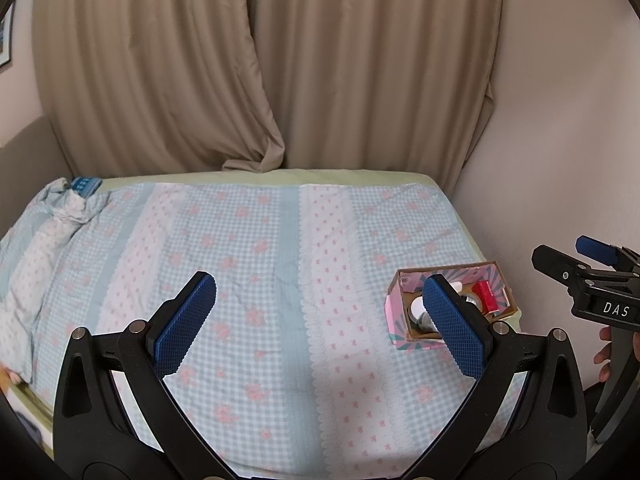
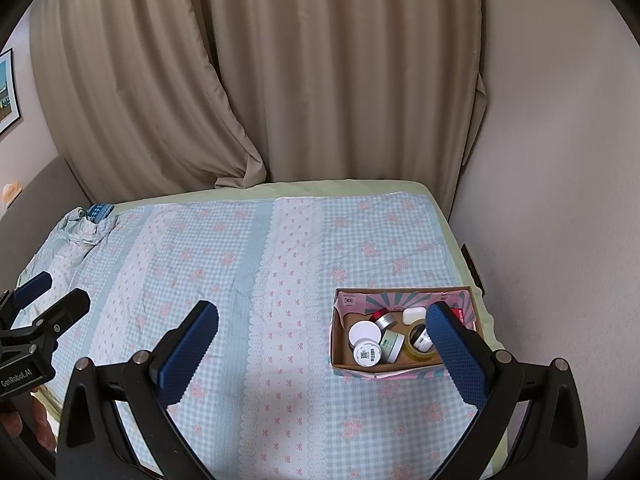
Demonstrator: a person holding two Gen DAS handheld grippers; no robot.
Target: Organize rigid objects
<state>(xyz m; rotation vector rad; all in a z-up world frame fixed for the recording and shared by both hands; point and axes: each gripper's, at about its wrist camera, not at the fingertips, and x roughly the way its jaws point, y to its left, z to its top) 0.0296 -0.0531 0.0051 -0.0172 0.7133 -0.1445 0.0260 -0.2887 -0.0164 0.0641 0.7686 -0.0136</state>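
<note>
One box on bed: four jars, one tape roll. Both tongs apart, empty.

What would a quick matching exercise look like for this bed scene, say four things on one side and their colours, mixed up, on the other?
Things:
1. curtain
2. soap bar
3. claw pads
4. tape roll

Colours:
A. dark blue
B. yellowish, see-through
C. beige
D. white

Pairs: 1-C, 2-D, 3-A, 4-B. The soap bar and tape roll both lie in the cardboard box on the checked bedspread.
</note>
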